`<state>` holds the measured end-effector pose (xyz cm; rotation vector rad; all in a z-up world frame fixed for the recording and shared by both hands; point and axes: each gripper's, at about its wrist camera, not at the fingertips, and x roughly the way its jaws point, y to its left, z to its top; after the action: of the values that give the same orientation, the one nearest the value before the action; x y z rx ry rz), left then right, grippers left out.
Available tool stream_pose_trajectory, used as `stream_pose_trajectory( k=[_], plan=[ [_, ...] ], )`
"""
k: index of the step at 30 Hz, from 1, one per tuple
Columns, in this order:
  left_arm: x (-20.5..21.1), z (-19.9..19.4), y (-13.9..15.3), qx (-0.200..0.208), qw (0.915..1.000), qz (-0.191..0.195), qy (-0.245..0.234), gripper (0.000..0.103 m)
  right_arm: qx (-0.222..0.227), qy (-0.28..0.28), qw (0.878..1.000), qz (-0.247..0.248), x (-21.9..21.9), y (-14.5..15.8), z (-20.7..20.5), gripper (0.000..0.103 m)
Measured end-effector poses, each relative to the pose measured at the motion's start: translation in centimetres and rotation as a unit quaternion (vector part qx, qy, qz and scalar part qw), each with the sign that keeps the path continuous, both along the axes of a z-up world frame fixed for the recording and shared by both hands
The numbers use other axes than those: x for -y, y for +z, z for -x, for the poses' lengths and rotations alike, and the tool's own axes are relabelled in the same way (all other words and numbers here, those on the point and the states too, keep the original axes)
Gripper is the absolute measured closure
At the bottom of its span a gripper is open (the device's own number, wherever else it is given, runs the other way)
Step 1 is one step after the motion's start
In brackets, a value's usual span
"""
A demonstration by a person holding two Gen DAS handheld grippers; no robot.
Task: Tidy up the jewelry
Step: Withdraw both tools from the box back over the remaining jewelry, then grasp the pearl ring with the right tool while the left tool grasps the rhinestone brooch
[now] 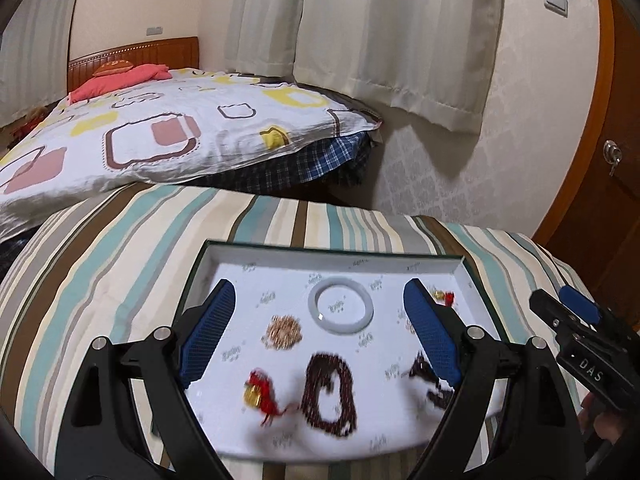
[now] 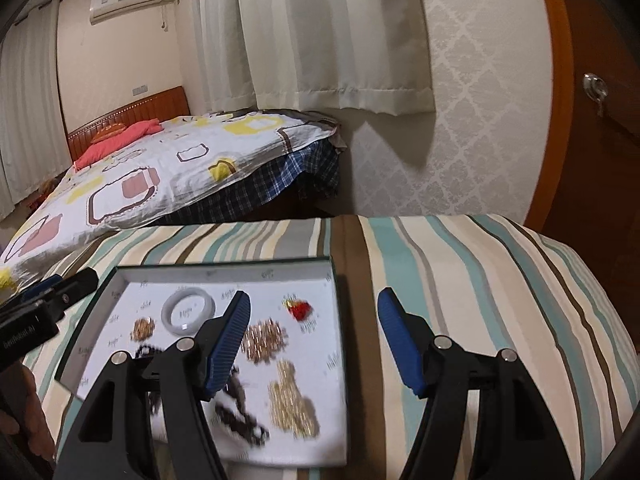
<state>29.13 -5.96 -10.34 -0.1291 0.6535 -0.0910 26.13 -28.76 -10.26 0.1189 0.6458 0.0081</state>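
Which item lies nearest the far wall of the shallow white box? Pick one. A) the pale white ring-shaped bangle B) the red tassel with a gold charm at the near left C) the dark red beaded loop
A: in the left wrist view the pale white ring-shaped bangle sits closest to the far wall of the shallow white box, with the dark red beaded loop nearer the camera.

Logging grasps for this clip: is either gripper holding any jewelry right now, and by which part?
Nothing is held. The left gripper and the right gripper are both open above the tray, with nothing between their fingers.
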Motion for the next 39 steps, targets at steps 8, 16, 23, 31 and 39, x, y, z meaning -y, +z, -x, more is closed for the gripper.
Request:
stream_pose_trajectory(
  k=[8,16,23,31,39],
  plan=[
    [-1.3,5.0,-1.1,-0.001,0.9999,0.0,0.015,0.019,-0.015,-0.024,0.999,-0.022,0.3,-2.4,5.3,0.047],
    [-2.0,8.6,-3.2,-0.021,0.9996,-0.001,0.02,0.019,-0.067,-0.024,0.997,-0.03,-0.7,-6.0,8.6,0.055],
    [-2.7,11.1,-5.5,-0.048,0.9985,-0.011,0.023,0.019,-0.087,-0.02,0.995,-0.033,-0.8,-7.4,9.3,0.061],
    [-2.2,11.7,-6.6,-0.068,0.9975,-0.014,0.015,0.019,-0.108,-0.015,0.994,-0.032,-1.1,-8.5,9.3,0.074],
    [-0.9,12.0,-6.7,-0.068,0.9975,-0.017,0.0,0.019,-0.11,-0.01,0.993,-0.036,-1.0,-8.6,9.6,0.081]
  ],
)
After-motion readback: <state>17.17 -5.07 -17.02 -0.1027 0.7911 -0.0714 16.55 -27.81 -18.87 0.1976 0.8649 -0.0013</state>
